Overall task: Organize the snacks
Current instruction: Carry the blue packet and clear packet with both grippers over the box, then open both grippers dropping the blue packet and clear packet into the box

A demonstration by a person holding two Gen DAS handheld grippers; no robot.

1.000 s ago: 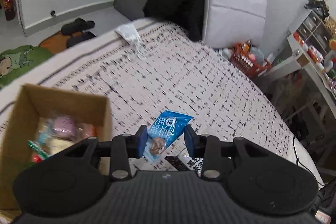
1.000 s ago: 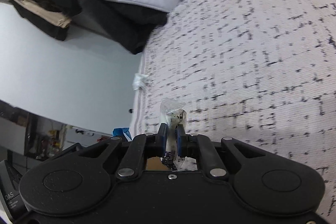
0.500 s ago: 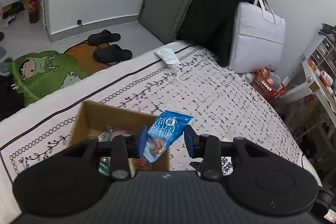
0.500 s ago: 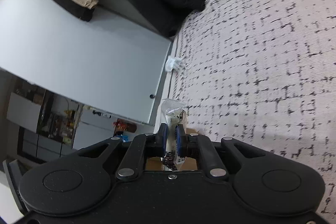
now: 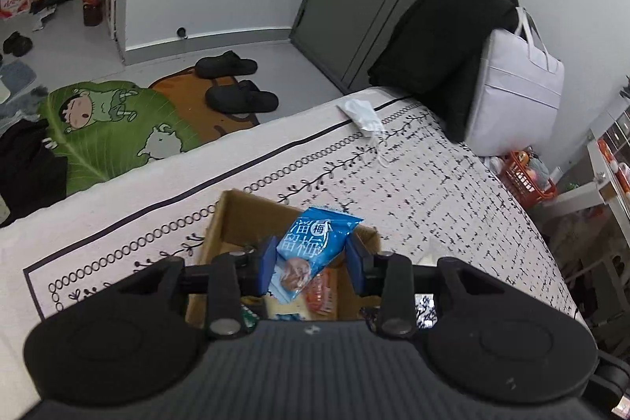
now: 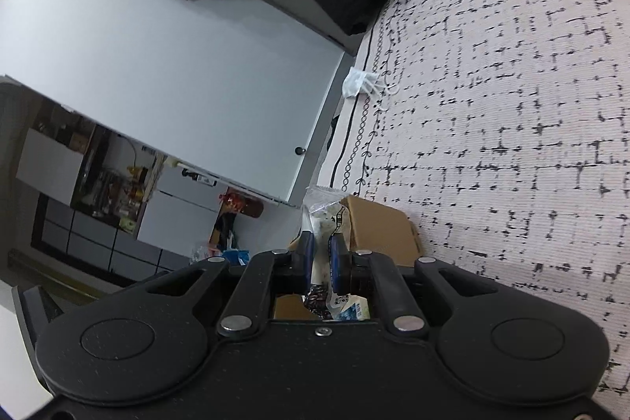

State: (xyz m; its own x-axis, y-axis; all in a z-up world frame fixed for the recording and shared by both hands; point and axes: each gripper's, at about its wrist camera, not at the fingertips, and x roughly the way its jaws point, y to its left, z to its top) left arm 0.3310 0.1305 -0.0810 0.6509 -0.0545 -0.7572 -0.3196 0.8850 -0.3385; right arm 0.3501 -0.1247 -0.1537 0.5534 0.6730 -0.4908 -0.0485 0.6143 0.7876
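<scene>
So in the left wrist view, the left gripper (image 5: 311,258) sits low in the middle of the frame, and its blue pads are pinching a blue snack packet (image 5: 315,243) from both sides. The packet sticks up and a bit to the right, with white characters on it and a picture of something brownish near the bottom. Right behind and under it is the cardboard box (image 5: 232,219), open at the top, sitting on the patterned bedspread (image 5: 413,184). You can see a few other wrappers down inside the box, orange and green bits, hard to tell more.

Further up the frame there's a white face mask (image 5: 362,113) on the bed's edge, a pair of black slippers (image 5: 236,81) on the floor and a green cartoon rug (image 5: 114,128) at the left.

The right wrist view is tilted hard. The right gripper (image 6: 321,258) has its jaws pressed close together on a thin clear packet (image 6: 321,213), which pokes up above the pads. The box (image 6: 378,227) is just behind it, right of center.
</scene>
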